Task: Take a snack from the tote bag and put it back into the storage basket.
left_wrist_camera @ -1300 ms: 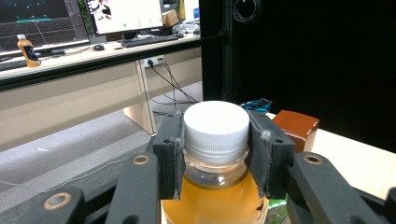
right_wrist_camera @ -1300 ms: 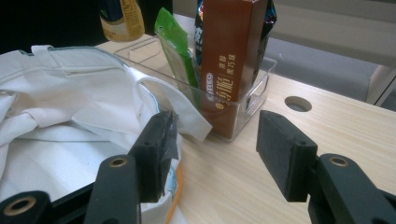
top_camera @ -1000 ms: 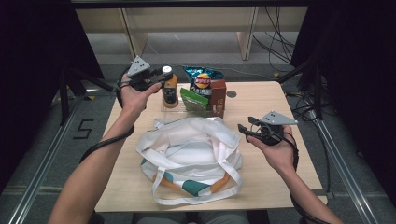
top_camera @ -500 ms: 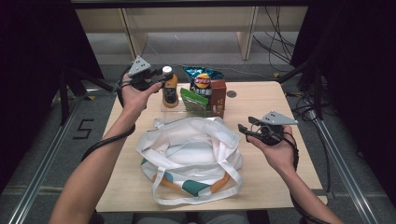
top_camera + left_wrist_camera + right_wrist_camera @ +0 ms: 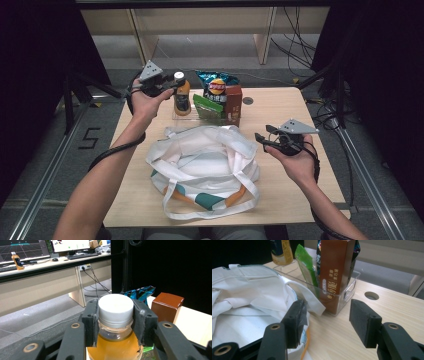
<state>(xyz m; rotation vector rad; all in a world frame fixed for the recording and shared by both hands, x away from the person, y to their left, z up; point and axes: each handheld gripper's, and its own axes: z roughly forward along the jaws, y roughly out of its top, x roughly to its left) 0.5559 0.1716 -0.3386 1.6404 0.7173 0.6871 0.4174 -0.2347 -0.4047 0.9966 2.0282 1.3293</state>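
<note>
A bottle of orange drink [image 5: 182, 97] with a white cap stands upright at the left end of a clear tray [image 5: 186, 116] at the back of the table. My left gripper [image 5: 175, 82] is shut on the bottle [image 5: 113, 350] at its top. In the left gripper view the left gripper [image 5: 115, 315] has one pad on each side of the cap and neck. My right gripper [image 5: 261, 139] hangs open just right of a white tote bag [image 5: 202, 165]. In the right gripper view the right gripper [image 5: 325, 320] has bare table between its pads.
The tray [image 5: 342, 293] also holds a brown box [image 5: 233, 102], a green packet [image 5: 206, 106] and a blue chip bag [image 5: 216, 85]. The tote bag [image 5: 244, 302] lies open at the table's middle, handles spread. A round hole [image 5: 248, 100] marks the tabletop right of the tray.
</note>
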